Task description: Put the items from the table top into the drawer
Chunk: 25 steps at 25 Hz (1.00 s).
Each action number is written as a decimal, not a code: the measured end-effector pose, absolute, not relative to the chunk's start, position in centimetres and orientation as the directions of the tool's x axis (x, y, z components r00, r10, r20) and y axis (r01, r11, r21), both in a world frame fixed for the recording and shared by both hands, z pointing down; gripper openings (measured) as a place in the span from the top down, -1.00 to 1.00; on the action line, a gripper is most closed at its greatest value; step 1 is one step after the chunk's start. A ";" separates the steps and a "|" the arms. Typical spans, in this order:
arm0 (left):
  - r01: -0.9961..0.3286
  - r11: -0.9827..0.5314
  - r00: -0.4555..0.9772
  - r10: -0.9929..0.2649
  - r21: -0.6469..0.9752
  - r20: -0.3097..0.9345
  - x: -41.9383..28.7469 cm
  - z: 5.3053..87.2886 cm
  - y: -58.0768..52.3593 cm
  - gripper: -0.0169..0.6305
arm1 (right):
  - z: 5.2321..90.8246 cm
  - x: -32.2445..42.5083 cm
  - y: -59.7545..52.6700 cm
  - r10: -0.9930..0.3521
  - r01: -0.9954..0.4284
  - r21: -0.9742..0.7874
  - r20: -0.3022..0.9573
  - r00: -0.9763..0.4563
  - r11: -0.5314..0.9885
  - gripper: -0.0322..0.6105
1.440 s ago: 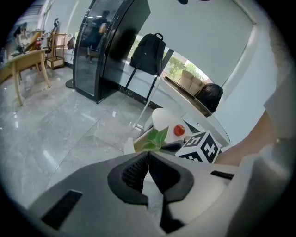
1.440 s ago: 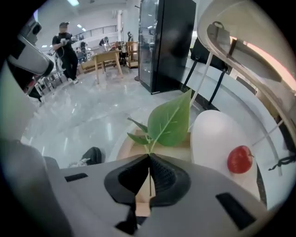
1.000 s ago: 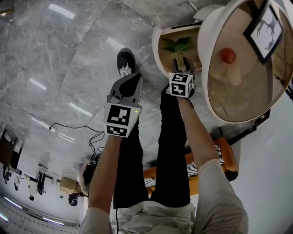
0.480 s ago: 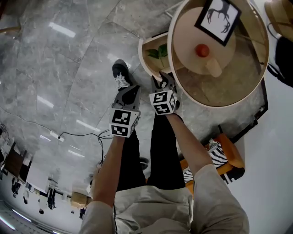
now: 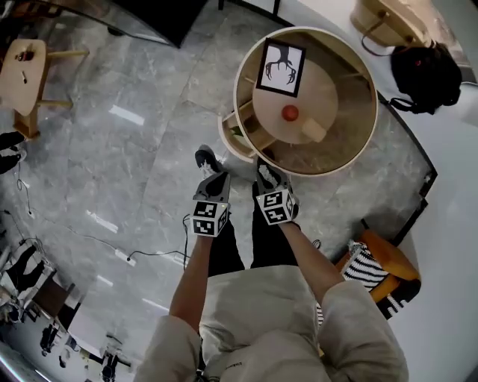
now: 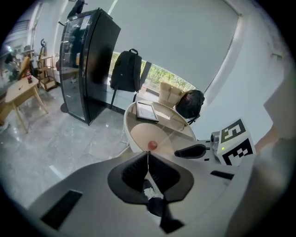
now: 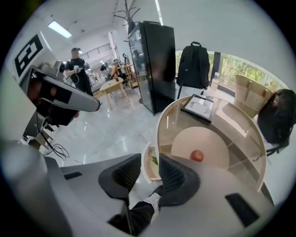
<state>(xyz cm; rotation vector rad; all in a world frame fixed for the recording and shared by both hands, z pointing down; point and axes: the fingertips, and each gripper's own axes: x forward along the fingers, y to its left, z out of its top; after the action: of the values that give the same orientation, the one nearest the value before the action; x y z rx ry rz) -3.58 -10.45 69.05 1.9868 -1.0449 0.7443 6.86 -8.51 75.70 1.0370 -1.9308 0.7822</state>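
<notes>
A round wooden table [image 5: 358,142] carries a red apple [image 5: 290,113], a framed antler picture [image 5: 281,67] and a cream block [image 5: 314,133]. Its curved drawer [image 5: 233,142] stands open at the near left, with a green leaf [image 7: 154,160] inside. My left gripper [image 5: 211,179] hangs over the floor short of the drawer, its jaws shut on nothing [image 6: 148,159]. Beside it, my right gripper [image 5: 267,171] is held over the table's near edge. Its jaws are apart and closing, with nothing between them [image 7: 149,170].
A black cabinet [image 7: 155,60] and a black backpack [image 7: 194,65] stand beyond the table. Another backpack [image 5: 426,74] and a wicker basket [image 5: 388,15] lie at the far right. An orange seat with a striped cushion [image 5: 377,268] is at my right, cables [image 5: 119,250] at my left.
Both grippers have lifted well up from the open drawer. The table and drawer now look smaller and farther below them.
</notes>
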 end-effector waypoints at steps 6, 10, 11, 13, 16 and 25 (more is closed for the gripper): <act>-0.867 -0.337 0.492 -0.449 0.368 0.746 -1.8 61.3 -7.1 0.88 | 65.9 11.0 -5.7 -0.430 -0.905 -0.157 0.839 -0.333 0.395 0.47; -0.838 -0.347 0.541 -0.436 0.420 0.719 -1.8 57.5 -3.9 0.88 | 60.8 11.1 -3.6 -0.499 -0.937 -0.145 0.815 -0.295 0.317 0.47; -0.829 -0.355 0.555 -0.428 0.432 0.713 -2.1 56.6 -2.9 0.88 | 59.5 10.7 -3.0 -0.516 -0.942 -0.140 0.807 -0.287 0.305 0.47; -0.804 -0.393 0.587 -0.401 0.447 0.703 -3.2 55.2 -1.1 0.88 | 57.1 9.4 -1.6 -0.553 -0.951 -0.132 0.787 -0.272 0.280 0.47; -0.761 -0.492 0.627 -0.386 0.423 0.677 -5.3 52.9 -0.1 0.88 | 54.4 7.7 0.0 -0.621 -0.971 -0.105 0.753 -0.218 0.214 0.47; -0.669 -0.645 0.699 -0.375 0.369 0.610 -13.0 48.5 6.3 0.88 | 48.9 0.1 5.8 -0.681 -0.974 -0.115 0.699 -0.218 0.194 0.47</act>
<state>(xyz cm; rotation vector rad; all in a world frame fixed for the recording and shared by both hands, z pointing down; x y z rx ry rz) -12.96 6.27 48.46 2.3201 -0.7948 0.6586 0.05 5.80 48.94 1.5412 -1.9712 0.7646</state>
